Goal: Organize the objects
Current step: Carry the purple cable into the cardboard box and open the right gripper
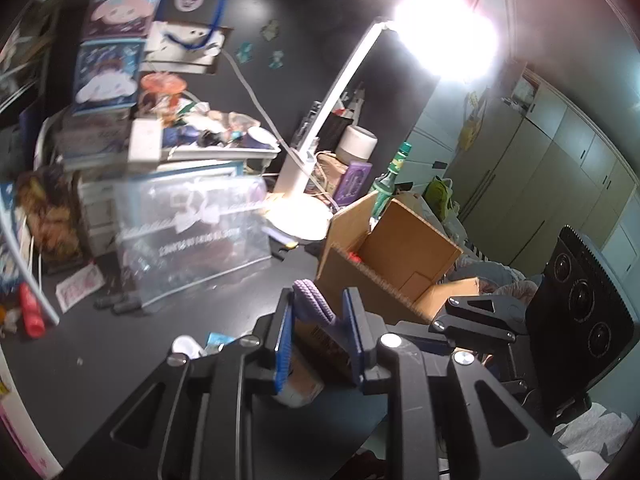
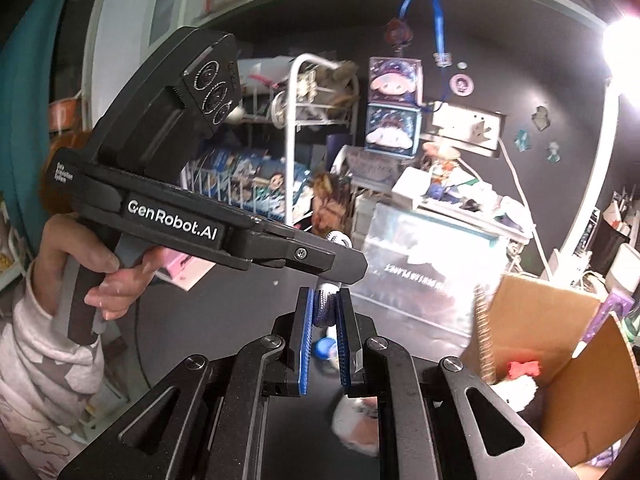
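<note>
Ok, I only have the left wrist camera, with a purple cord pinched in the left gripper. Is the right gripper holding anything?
Observer: Yes, the right gripper is shut on a braided cord, purple and white.
Operator: What's in the box? I only see something red.
Observer: A white plush toy with a red bow on it.
Operator: And what holds the left gripper?
Observer: A hand in a pale patterned sleeve grips its handle.
</note>
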`<state>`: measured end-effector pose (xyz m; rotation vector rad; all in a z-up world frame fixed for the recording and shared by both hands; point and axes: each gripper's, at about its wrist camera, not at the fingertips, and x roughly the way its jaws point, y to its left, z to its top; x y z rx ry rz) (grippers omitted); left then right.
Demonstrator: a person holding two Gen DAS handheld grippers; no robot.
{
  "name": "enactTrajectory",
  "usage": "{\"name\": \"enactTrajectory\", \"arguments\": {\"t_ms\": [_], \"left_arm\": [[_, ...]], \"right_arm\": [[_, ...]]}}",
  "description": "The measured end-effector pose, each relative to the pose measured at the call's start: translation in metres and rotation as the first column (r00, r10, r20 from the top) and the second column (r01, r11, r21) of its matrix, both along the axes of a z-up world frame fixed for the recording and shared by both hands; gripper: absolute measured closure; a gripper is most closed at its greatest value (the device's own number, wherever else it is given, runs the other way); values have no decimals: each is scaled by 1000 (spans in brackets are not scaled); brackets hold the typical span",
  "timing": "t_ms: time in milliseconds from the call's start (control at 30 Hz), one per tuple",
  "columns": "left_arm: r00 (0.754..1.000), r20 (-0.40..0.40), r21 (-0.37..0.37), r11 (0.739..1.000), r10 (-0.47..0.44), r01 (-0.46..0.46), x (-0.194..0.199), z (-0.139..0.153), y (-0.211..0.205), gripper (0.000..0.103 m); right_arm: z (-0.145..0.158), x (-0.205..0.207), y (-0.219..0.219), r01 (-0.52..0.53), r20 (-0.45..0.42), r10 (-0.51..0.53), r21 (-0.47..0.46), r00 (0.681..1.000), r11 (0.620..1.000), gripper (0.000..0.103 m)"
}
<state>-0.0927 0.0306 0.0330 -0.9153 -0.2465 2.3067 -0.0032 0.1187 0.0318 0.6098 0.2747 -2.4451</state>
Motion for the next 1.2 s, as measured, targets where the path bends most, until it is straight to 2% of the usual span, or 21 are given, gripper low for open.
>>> {"name": "enactTrajectory", "arguments": {"t_ms": [167, 400, 533, 733, 1100, 1133, 1167, 1200], "left_arm": [[999, -10, -36, 999, -41, 40, -15, 13, 30, 81], [995, -3, -85, 991, -102, 101, -34, 20, 78, 81], [991, 10, -105, 986, -132, 132, -45, 18, 102, 81], [985, 42, -127, 977, -169, 173, -59, 10, 129, 81], [979, 74, -189, 961, -190, 201, -71, -4, 152, 81], [979, 72, -198, 960, -188, 199, -71, -4, 153, 74], [981, 66, -206, 960, -180, 190, -70, -4, 153, 58], [984, 56, -211, 961, -171, 179, -70, -3, 153, 50]], "right_arm": [[15, -9, 25, 34, 16, -34, -15, 999, 999, 96], [19, -19, 67, 107, 48, -105, -39, 993, 993, 96], [18, -21, 86, 156, 54, -154, -42, 987, 987, 96], [13, -29, 116, 196, 115, -189, -57, 975, 979, 96], [1, -46, 137, 215, 231, -204, -23, 951, 976, 95], [0, -47, 137, 217, 240, -209, -11, 948, 976, 95], [0, -48, 137, 220, 242, -214, -1, 947, 975, 95], [-1, -48, 137, 225, 243, -220, 8, 945, 974, 94]]}}
